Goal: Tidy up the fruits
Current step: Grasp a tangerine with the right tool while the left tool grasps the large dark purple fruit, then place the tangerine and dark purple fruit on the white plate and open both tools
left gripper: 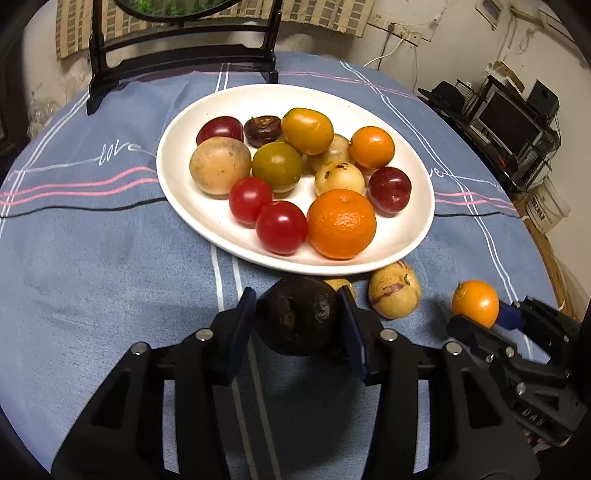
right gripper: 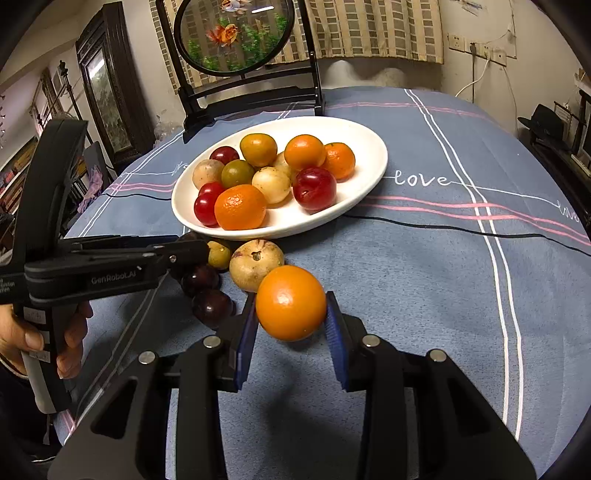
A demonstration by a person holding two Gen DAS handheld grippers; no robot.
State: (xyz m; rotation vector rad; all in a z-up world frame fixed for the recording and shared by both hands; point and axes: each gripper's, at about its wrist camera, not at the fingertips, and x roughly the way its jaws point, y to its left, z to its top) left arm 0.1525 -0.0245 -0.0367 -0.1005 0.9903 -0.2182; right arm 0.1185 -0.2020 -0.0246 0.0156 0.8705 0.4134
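Note:
A white oval plate holds several fruits: oranges, red plums, tomatoes, yellow and green ones. My left gripper is shut on a dark purple fruit just in front of the plate; it shows from the side in the right wrist view. My right gripper is shut on a small orange fruit, held above the cloth right of the left gripper. A pale yellow fruit, a small yellow-green fruit and two dark plums lie loose before the plate.
The round table wears a blue cloth with stripes and "love" lettering. A black stand with a round goldfish screen stands behind the plate. A black cable runs across the cloth. A hand holds the left gripper's handle.

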